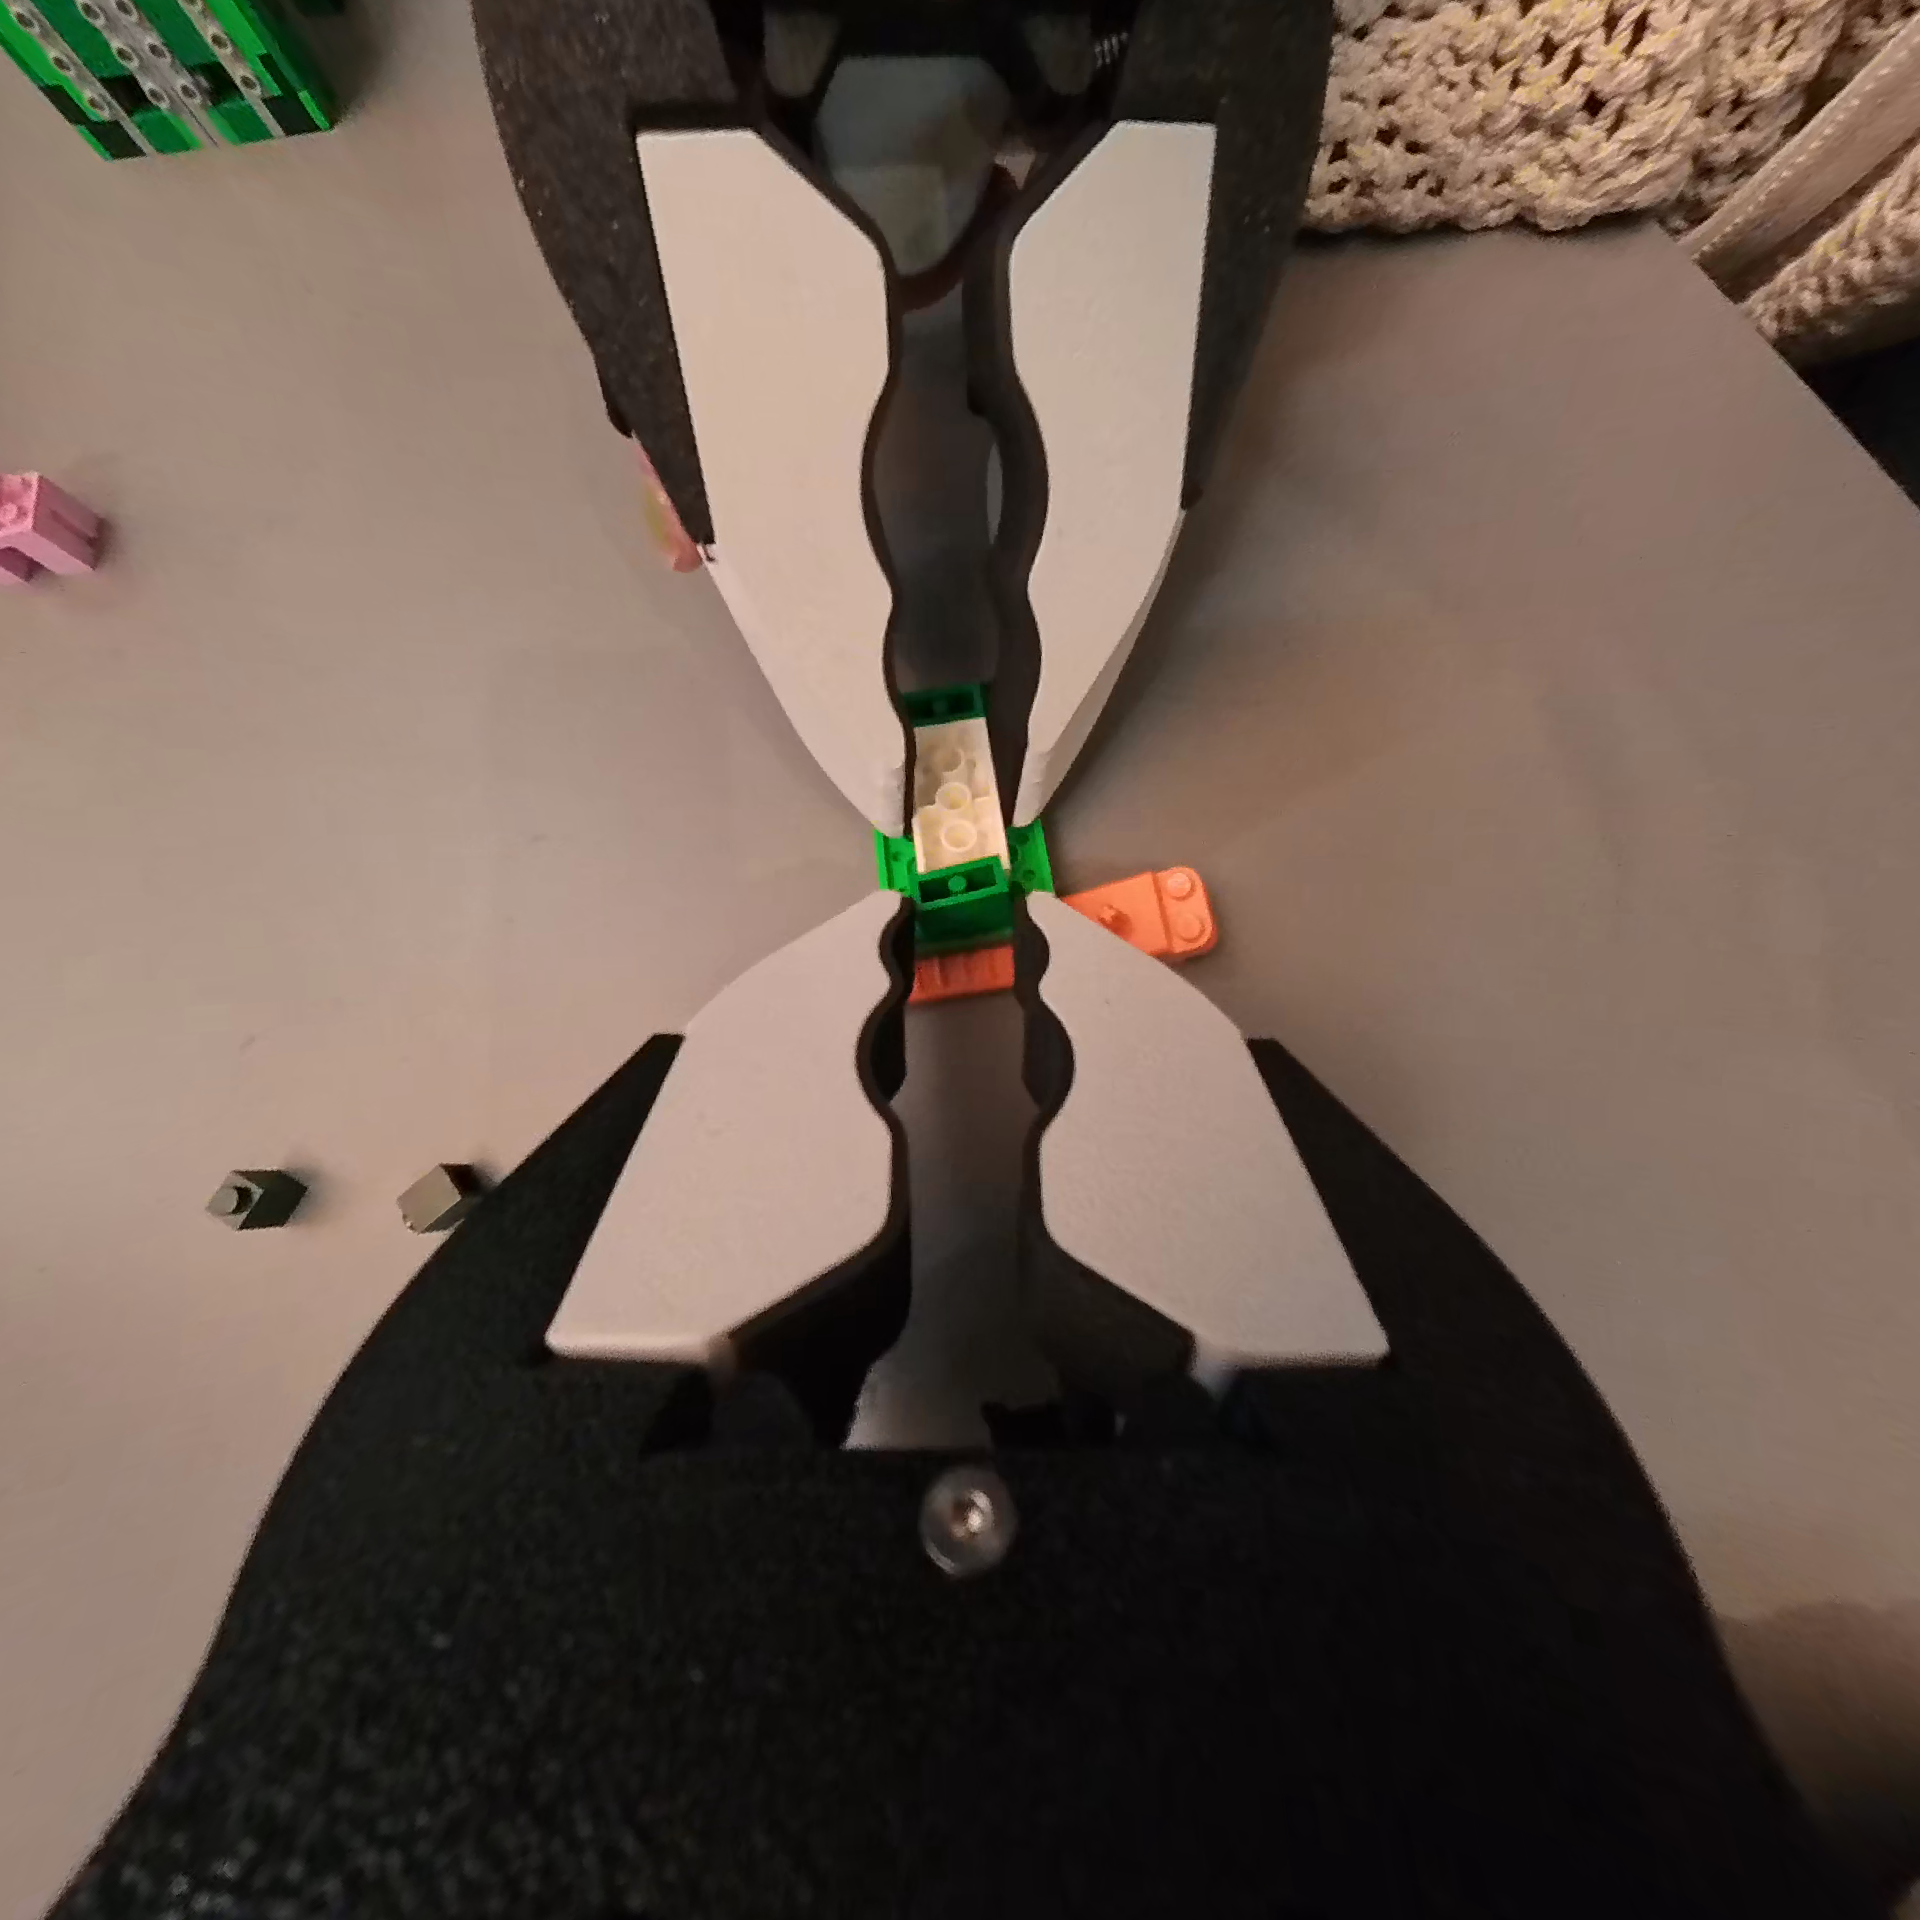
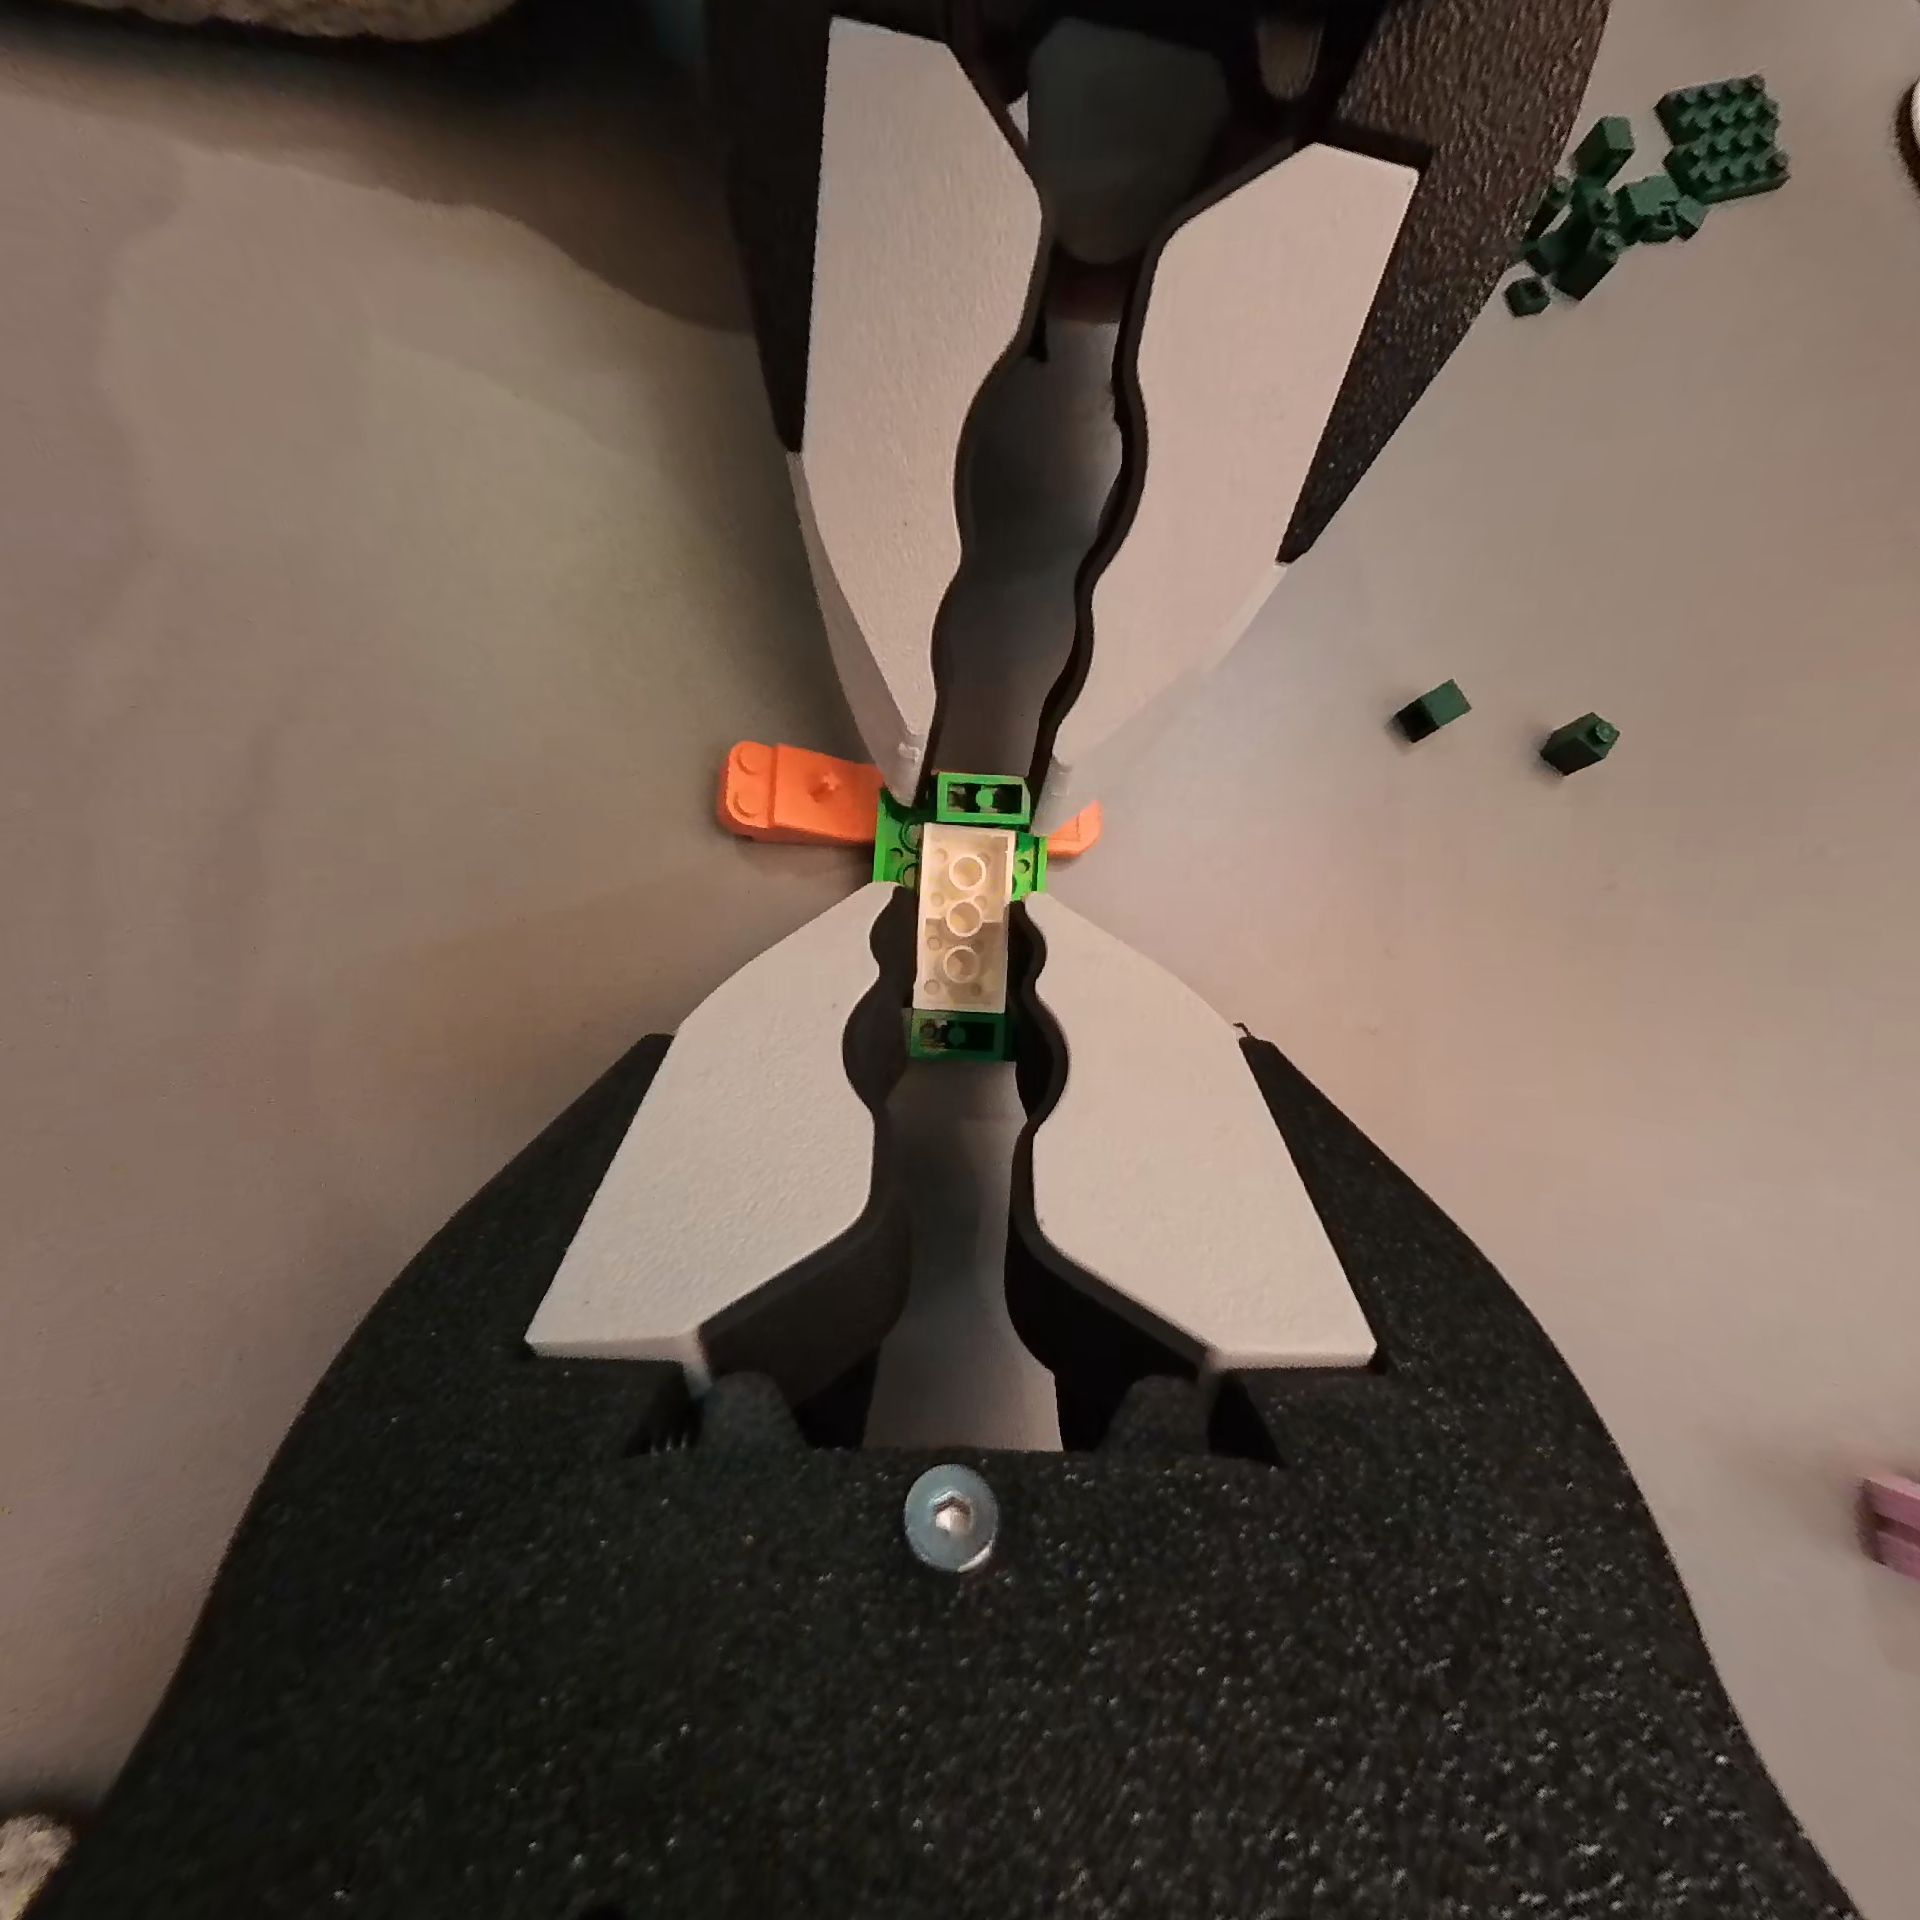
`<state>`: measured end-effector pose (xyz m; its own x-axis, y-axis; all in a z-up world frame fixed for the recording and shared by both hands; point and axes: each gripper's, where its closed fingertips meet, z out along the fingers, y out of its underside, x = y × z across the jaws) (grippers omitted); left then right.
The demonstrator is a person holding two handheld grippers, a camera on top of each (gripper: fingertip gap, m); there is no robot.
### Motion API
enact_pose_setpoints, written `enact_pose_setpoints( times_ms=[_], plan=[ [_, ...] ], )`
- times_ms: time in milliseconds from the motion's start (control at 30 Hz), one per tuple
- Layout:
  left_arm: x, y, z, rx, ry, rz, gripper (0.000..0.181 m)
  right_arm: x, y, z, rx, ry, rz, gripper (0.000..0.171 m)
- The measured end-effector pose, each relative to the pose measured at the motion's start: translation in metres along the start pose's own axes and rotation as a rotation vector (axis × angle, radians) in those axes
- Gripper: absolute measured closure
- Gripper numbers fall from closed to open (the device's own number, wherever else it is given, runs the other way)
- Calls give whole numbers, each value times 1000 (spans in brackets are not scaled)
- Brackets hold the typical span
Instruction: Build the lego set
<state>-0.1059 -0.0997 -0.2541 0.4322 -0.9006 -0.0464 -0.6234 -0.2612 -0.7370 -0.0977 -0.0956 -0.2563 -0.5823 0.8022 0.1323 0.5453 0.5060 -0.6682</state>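
Lego assembly (image 1: 961,844) (image 2: 961,914): small, compact; a white studded brick on top, bright green plate beneath, darker green bricks at both ends, orange plates (image 1: 1148,914) (image 2: 790,805) projecting from below at the sides. Located low over a grey table (image 1: 312,883) (image 2: 364,623), centre of both views, held between two opposed grippers.
Left gripper (image 1: 961,940): white fingers with black wavy inner faces, closed on one end of the assembly.
Right gripper (image 2: 961,966): same make, clamped on the other end.
Loose parts on table: two small dark green bricks (image 2: 1432,711) (image 2: 1579,743), a heap of dark green pieces (image 2: 1662,187), pink bricks (image 1: 42,540), a green, black and grey studded block (image 1: 166,73).
Knitted cream fabric (image 1: 1558,104) at the table edge.
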Motion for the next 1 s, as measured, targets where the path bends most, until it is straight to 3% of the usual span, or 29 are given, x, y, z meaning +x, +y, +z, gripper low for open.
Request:
enact_pose_setpoints(
  times_ms=[433, 700, 900, 1000],
  plan=[
    [2, 4, -3, -22, 19, -30, 155, 1, 1, 0, 8, -2, 7, 155],
    [-3, -8, -20, 100, -7, 5, 151, 5, 3, -1, 2, 10, 14, 155],
    [-26, -31, -36, 317, -318, 232, 132, 12, -1, -16, 37, -1, 61, 154],
    [-34, -34, -46, 352, -470, 309, 113, 14, -9, -27, 93, -28, 97, 155]
  ],
)
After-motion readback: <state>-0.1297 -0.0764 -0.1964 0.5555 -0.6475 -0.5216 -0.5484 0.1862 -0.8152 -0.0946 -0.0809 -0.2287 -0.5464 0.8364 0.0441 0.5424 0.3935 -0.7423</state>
